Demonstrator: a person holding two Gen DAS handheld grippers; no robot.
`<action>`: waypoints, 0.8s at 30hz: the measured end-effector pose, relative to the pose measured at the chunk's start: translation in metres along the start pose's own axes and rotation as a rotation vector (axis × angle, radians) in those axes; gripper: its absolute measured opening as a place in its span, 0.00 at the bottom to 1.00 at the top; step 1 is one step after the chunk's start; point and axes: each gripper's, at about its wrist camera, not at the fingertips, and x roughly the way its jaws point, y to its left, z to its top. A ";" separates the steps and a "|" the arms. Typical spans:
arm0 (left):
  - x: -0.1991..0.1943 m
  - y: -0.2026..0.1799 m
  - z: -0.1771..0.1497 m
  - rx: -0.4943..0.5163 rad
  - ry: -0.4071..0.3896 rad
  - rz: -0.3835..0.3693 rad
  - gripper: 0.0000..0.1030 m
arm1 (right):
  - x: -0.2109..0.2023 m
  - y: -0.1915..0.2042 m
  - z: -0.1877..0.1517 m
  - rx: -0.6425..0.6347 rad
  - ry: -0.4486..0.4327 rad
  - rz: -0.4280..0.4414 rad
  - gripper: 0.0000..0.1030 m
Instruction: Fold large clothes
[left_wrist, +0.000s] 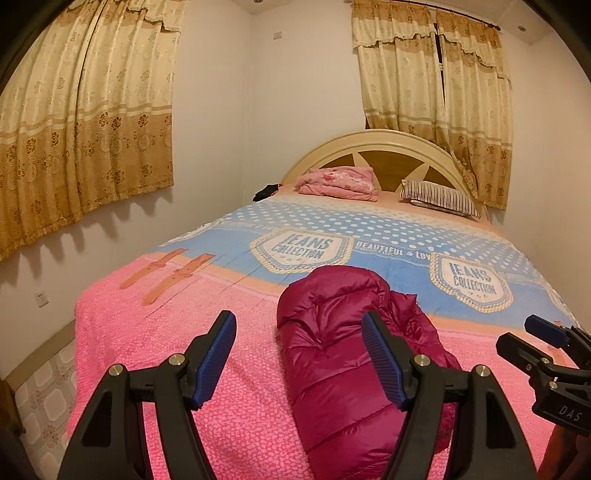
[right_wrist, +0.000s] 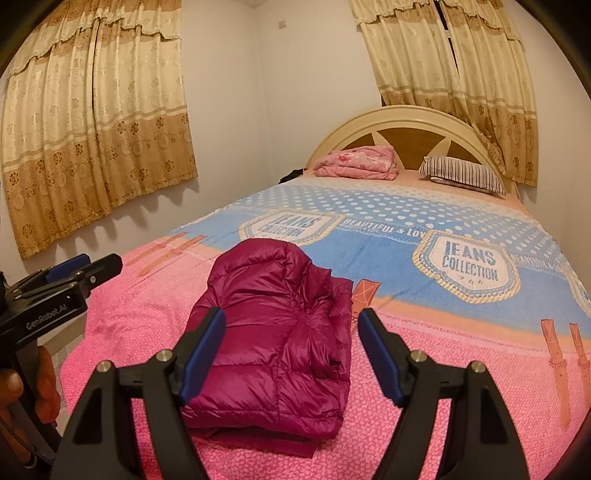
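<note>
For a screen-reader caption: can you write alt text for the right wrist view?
A folded magenta puffer jacket lies on a pink and blue bedspread, past the open right hand-held gripper. The left hand-held gripper shows at the left edge.

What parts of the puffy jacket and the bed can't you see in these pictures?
- Puffy jacket: its near end is hidden behind the right gripper; right wrist view.
- Dark thing beside the pink blanket: too small to identify; left wrist view.
- Bed: foot cut off by the bottom edge; both views.
</note>
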 end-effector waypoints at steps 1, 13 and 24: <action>0.000 0.000 0.000 0.000 0.001 -0.005 0.69 | 0.000 0.000 0.000 0.001 0.000 0.001 0.75; 0.005 -0.001 -0.001 0.006 0.016 -0.004 0.70 | 0.000 0.001 0.000 -0.003 -0.001 0.000 0.75; 0.009 -0.001 -0.006 0.033 0.012 0.017 0.74 | -0.002 0.002 -0.001 -0.019 0.011 0.010 0.75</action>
